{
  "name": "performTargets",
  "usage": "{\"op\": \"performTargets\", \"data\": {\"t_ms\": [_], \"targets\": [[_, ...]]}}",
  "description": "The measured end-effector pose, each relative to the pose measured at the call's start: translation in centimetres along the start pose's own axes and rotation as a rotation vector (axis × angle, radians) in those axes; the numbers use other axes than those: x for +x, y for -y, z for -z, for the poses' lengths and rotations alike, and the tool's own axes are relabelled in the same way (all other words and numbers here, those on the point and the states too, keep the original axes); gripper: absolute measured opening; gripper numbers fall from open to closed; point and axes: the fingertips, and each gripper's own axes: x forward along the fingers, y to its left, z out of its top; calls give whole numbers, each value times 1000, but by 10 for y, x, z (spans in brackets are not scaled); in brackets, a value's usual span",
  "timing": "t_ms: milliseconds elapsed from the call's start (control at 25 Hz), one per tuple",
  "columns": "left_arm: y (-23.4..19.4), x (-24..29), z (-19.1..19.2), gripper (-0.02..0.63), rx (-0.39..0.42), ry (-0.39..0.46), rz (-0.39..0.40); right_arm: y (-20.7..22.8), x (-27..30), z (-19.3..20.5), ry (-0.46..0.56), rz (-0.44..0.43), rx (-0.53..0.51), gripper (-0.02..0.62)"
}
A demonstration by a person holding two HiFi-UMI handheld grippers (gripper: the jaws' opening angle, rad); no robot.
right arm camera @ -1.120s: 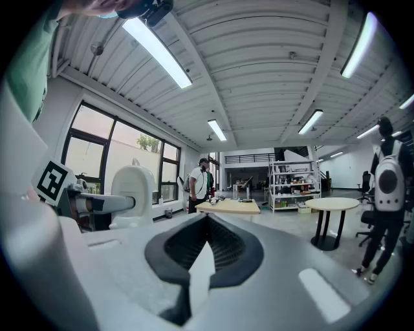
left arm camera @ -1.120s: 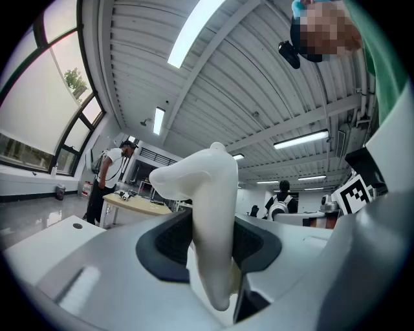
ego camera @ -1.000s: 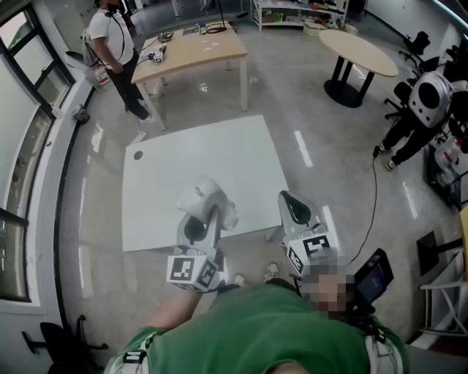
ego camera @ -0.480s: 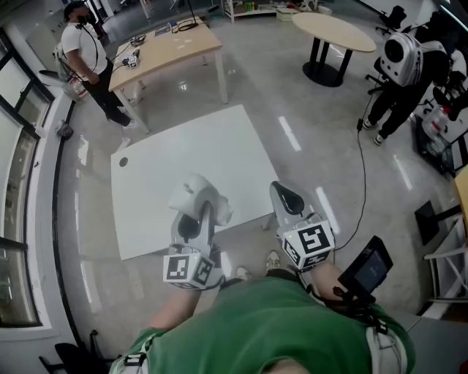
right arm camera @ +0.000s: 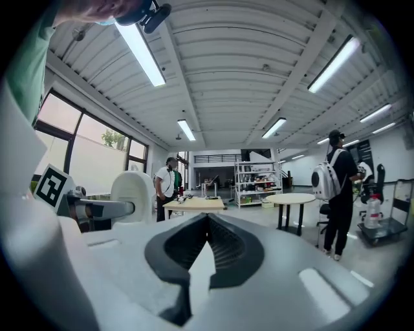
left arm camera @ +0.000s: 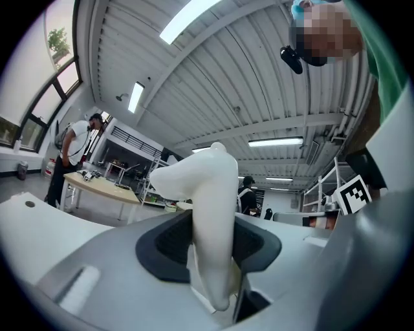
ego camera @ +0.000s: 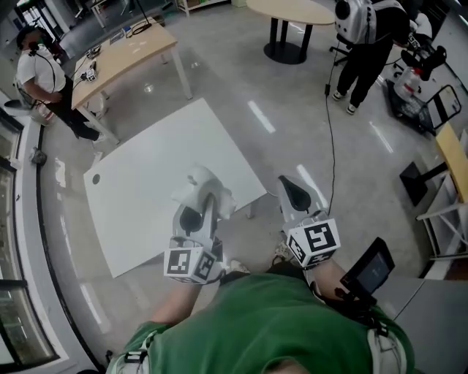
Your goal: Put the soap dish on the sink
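Observation:
The soap dish is a white, curved piece, held on edge in my left gripper, which is shut on it above the near edge of a white table. In the left gripper view the soap dish stands up between the dark pads, and the left gripper clamps its lower part. My right gripper hovers beside it over the floor, shut with nothing in it. In the right gripper view, the right gripper has its pads meeting, and the soap dish shows at the left. No sink is in view.
A white table lies below the left gripper. Farther off stand a wooden table and a round table. One person stands by the wooden table, and another with a backpack at the back right. A cable runs across the floor.
The whole view has swung: the white table and the far people have slid left and up in the picture. Both grippers keep their pose, the left one still holding the soap dish.

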Motion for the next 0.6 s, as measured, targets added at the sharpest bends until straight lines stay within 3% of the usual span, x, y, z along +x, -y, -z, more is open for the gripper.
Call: {"op": "performTargets", "data": {"t_ms": [280, 600], "targets": [[74, 64, 16, 152, 28, -21, 110, 98, -35, -3, 34, 133, 33, 2], [163, 141, 47, 152, 45, -48, 168, 210, -64, 1, 41, 191, 59, 2]]}}
